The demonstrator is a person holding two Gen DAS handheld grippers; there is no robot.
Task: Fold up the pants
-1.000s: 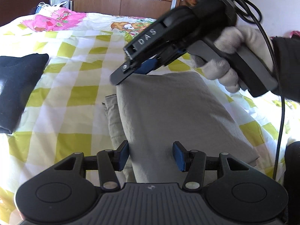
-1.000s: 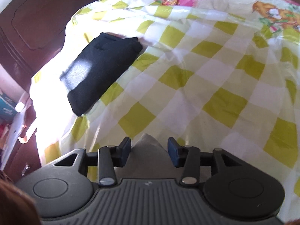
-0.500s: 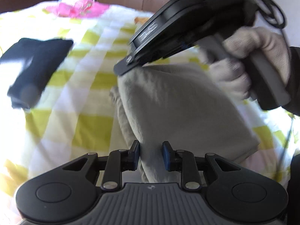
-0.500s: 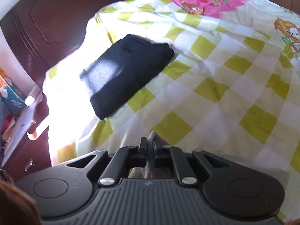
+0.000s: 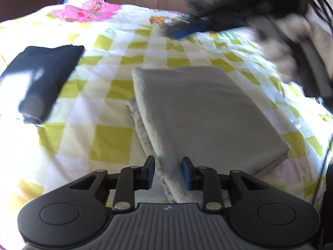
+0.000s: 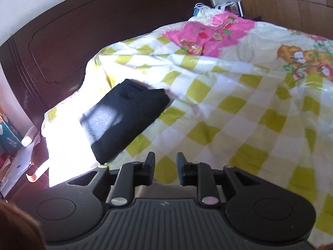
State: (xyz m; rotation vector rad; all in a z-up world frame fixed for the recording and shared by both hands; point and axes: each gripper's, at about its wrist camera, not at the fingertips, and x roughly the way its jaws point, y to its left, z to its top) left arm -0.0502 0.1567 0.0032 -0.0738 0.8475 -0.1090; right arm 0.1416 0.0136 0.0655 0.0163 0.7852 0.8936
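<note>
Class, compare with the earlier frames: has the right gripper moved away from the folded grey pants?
Yes. In the left wrist view the right gripper now sits blurred, up and away beyond the far edge of the grey pants, over the checked bedspread, open and empty.

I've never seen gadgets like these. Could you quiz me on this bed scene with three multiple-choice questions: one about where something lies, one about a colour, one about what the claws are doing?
1. Where does the dark folded garment lie relative to the grey folded pants, seen from the left claw's camera?
A. On top of them
B. To their left, apart from them
C. Tucked underneath them

2. What colour are the squares on the bedspread?
A. Yellow-green and white
B. Red and black
C. Blue and grey

3. What state is the left claw in?
A. Clamped on the dark garment
B. Shut with nothing in it
C. Open, with the pants' near edge lying between its fingers

Answers: 1 B, bedspread shows between the two piles. 2 A, the check pattern is plain in both views. 3 C, a clear gap separates the blue pads; the right claw is open too.
</note>
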